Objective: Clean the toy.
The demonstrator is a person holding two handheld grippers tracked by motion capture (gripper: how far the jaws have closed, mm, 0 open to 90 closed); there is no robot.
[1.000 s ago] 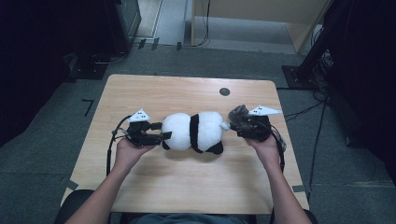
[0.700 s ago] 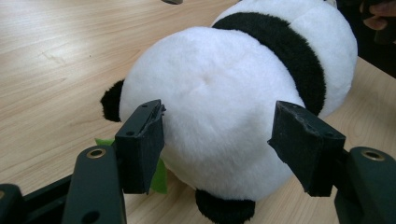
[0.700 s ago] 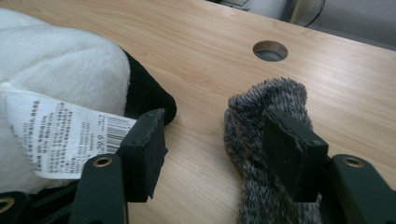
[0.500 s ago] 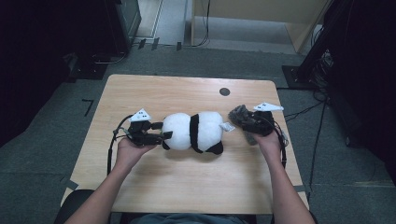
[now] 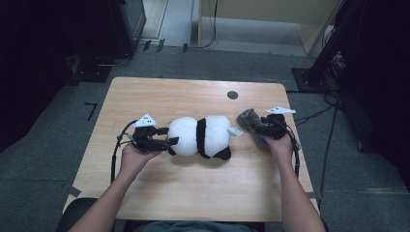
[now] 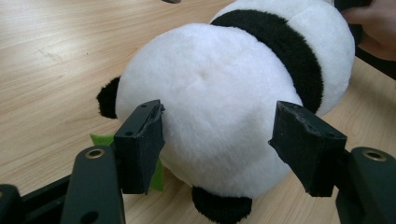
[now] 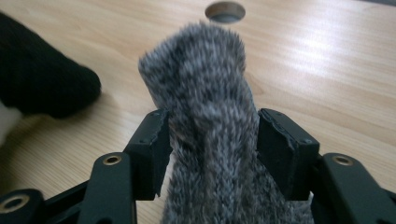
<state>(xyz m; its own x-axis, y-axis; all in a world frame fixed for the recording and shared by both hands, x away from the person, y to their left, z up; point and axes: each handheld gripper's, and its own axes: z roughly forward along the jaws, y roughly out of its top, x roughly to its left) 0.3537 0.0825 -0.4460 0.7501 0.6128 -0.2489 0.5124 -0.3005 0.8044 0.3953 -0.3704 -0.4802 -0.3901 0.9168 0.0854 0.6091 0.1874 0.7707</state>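
Plush panda (image 5: 203, 137) lying on its side at the middle of the table (image 5: 193, 193), its long axis running left to right. Left gripper (image 5: 167, 141) at the panda's left end, one jaw on either side of the head. Right gripper (image 5: 252, 126) just right of the panda, apart from it, with a knitted cloth (image 5: 247, 119) between its jaws. Cable hole (image 5: 232, 94) in the tabletop behind the panda, toward the far edge.

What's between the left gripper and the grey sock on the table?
The panda lies between them. In the high view the left gripper is at its head end, and the grey sock, held in the right gripper, sits past its other end.
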